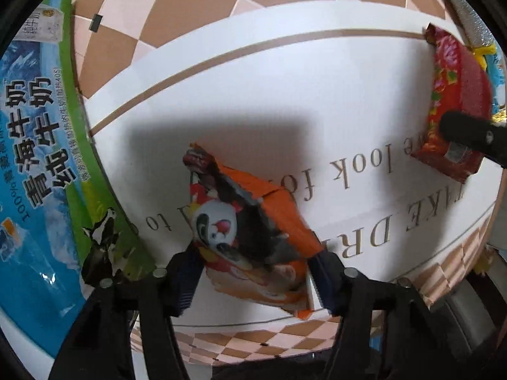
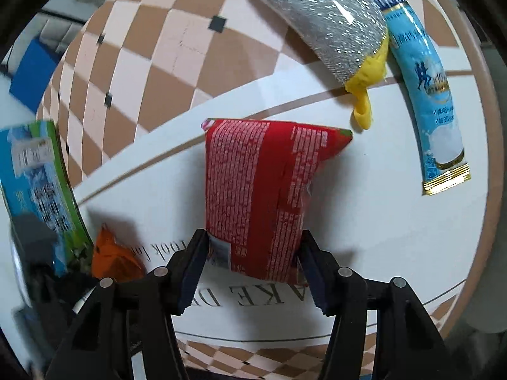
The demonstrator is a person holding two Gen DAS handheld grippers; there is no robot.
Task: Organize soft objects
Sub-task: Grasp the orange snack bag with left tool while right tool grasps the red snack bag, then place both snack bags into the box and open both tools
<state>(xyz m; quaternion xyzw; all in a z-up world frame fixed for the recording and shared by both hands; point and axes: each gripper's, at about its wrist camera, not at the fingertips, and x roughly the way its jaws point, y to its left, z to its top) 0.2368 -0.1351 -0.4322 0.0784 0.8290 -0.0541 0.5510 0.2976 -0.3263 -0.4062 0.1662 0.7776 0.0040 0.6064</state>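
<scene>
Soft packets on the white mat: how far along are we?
Nothing looks sorted yet. In hand: left hand-held gripper clamps the orange snack packet; right hand-held gripper clamps the red packet. Left: blue-green milk bag, silver pouch, blue sachet.

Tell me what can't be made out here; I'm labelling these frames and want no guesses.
- Orange packet: left wrist view, near end hidden between the left tool fingers.
- Red packet: right wrist view, bottom hidden behind the right tool.
- Blue milk pouch: cut off by the left wrist view's edge.
- Silver item: cut off at the top of the right wrist view.
</scene>
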